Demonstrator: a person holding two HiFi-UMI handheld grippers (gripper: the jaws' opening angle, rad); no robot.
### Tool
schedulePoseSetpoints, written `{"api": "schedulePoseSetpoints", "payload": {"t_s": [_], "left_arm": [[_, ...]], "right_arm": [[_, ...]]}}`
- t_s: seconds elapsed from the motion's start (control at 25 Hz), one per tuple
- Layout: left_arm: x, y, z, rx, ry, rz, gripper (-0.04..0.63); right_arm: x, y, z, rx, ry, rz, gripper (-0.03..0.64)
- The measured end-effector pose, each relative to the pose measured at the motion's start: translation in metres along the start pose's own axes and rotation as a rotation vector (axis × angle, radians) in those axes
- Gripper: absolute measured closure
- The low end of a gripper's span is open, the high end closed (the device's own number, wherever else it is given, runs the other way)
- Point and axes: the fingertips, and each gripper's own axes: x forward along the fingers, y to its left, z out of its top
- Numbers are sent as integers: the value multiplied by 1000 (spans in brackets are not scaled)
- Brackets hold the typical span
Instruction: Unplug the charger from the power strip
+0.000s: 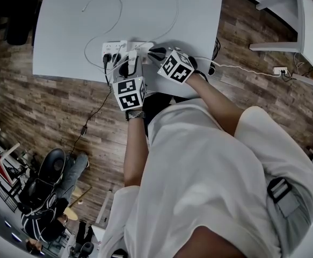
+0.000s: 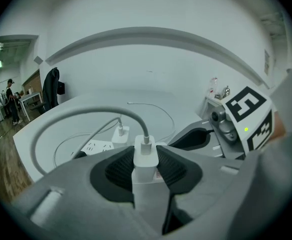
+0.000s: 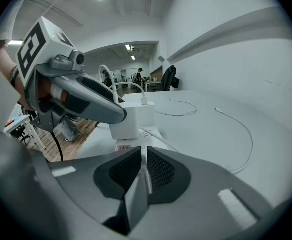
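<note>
Right, at the lower centre of its own view, the left gripper (image 2: 146,170) was clamped on the white charger (image 2: 146,156), with the cable (image 2: 85,110) arching off its top. The right gripper (image 3: 141,171) had its jaws pinched nearly together on a thin white cord (image 3: 145,178). Beyond, the charger's base met the power strip (image 3: 131,145). A second charger (image 2: 119,134) stood farther left.

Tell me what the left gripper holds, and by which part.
The left gripper grips the white charger by the sides of its body.
</note>
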Motion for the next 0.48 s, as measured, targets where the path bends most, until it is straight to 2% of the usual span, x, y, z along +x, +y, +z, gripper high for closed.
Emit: {"api": "schedulePoseSetpoints", "payload": {"t_s": [0.36, 0.48], "left_arm": [[-3, 1, -5, -24, -9, 14, 454], [-4, 4, -5, -90, -17, 1, 454]], "right_arm": [[1, 1, -1, 0, -3, -3, 578], [0, 1, 0, -1, -2, -4, 578]]}}
